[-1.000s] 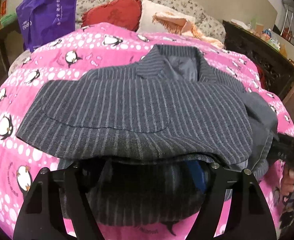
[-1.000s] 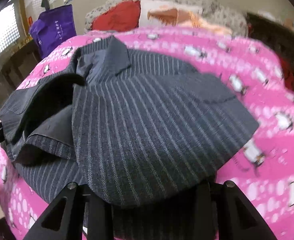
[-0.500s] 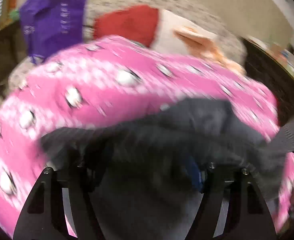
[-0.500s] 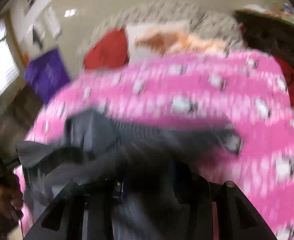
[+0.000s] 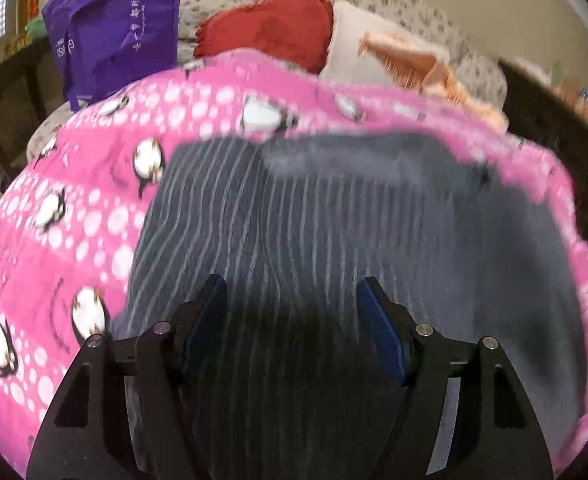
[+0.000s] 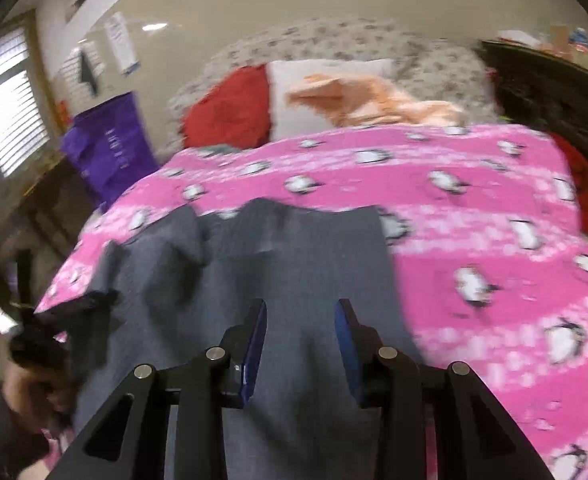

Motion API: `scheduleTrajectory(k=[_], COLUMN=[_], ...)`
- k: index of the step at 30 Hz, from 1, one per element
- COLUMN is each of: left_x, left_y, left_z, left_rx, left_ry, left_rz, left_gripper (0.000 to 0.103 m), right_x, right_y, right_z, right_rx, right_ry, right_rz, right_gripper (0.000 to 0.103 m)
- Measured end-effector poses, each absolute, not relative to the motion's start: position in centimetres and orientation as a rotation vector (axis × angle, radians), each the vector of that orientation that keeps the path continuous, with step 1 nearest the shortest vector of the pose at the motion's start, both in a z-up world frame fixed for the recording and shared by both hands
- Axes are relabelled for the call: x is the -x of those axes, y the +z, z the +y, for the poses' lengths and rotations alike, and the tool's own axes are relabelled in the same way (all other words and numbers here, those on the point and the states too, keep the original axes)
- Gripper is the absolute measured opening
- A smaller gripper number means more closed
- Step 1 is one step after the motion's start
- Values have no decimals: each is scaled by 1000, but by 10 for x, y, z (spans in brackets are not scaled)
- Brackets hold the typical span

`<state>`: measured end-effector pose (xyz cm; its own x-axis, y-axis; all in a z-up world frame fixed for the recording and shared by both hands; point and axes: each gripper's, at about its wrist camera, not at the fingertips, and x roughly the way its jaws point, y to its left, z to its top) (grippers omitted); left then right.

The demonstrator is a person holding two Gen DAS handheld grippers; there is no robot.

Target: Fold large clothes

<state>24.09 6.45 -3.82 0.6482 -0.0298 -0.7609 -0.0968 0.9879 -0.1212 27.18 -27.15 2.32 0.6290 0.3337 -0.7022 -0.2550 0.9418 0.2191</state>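
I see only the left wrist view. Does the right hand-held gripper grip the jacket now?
Observer: No. The right hand-held gripper stands open above the jacket; its pads do not press the cloth.
Operator: Is something near the jacket's left edge there?
Observer: Yes, a blurred hand in the lower left corner.
Operator: Where does the light come from?
Observer: From a window with blinds, left of the purple bag.
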Motion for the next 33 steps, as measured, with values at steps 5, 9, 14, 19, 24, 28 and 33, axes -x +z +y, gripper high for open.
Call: scheduleTrajectory(k=[5,9,14,19,24,28,33], left_x=[-227,-232,-234,-235,-235,-235,-235], left_y=[-54,-57,-59,-58,-58,-58,-59], left_z=[59,65,65,66,67,66,63], left_rx=[107,144,163,167,166,163,151], left_ry=[47,32,32,29,30,31,39], left_rz=[802,813,813,812,813,813,816], left_gripper=[71,71,71,72,72,73,73], right_x=[-303,-355,-352,-331,-307,-333,-301], right_y=[-16,-49,-32,-18,-18,-48,-15], right_z=[-191,-222,-255,-274,-248,-294,-279], right_rx=[53,54,-54,-149,-80,-256,-135], right_ry=[553,282,274,287,529,290,286], right_rz=[969,972,896,866,893,961,869], right_gripper=[33,16,6,10,11,0,9])
